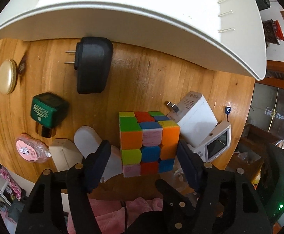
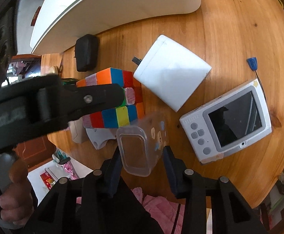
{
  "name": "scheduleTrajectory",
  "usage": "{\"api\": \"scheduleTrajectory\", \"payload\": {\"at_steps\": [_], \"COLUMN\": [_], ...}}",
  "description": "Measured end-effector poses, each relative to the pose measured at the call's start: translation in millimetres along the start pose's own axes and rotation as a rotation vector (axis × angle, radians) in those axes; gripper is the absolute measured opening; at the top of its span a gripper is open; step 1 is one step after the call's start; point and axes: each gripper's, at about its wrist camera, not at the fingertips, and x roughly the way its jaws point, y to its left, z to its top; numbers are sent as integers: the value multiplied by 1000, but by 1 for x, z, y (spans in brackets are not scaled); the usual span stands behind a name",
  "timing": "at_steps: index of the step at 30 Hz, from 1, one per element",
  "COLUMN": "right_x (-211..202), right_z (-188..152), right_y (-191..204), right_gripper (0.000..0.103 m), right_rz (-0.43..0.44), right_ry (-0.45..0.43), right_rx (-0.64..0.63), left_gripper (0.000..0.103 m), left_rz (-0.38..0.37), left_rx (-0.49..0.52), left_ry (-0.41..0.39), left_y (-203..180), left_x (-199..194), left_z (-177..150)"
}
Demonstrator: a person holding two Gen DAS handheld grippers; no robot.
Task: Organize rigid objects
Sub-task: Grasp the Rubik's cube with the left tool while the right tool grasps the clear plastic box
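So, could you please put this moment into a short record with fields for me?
surface: round wooden table
left gripper: jaws straddling the multicoloured puzzle cube, contact unclear
right gripper: jaws either side of a clear plastic box, gaps visible
bin: large white plastic bin at the table's far side
beside the cube: white square charger, white handheld game console
far side: black plug adapter, green cube-shaped block
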Motion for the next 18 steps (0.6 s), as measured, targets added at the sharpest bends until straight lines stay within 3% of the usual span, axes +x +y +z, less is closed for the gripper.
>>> {"api": "scheduleTrajectory", "payload": {"at_steps": [3,11,18], "right_x": [-1,-11,-19], "right_z": [2,-3,-2], "right_y": [-2,1,-6], "right_gripper": [40,35,32], "right_rz": [0,7,6], "right_ry": [1,2,9], "right_rx": [-13,-34,-42], "left_gripper": [64,63,63], "left_rz": [-8,16,34], "left_rx": [-2,-2,-4], "left_ry": [12,29,38], "left_y": [0,3,-23], "left_x": [3,0,16], "left_z": [-1,-1,-4]}}
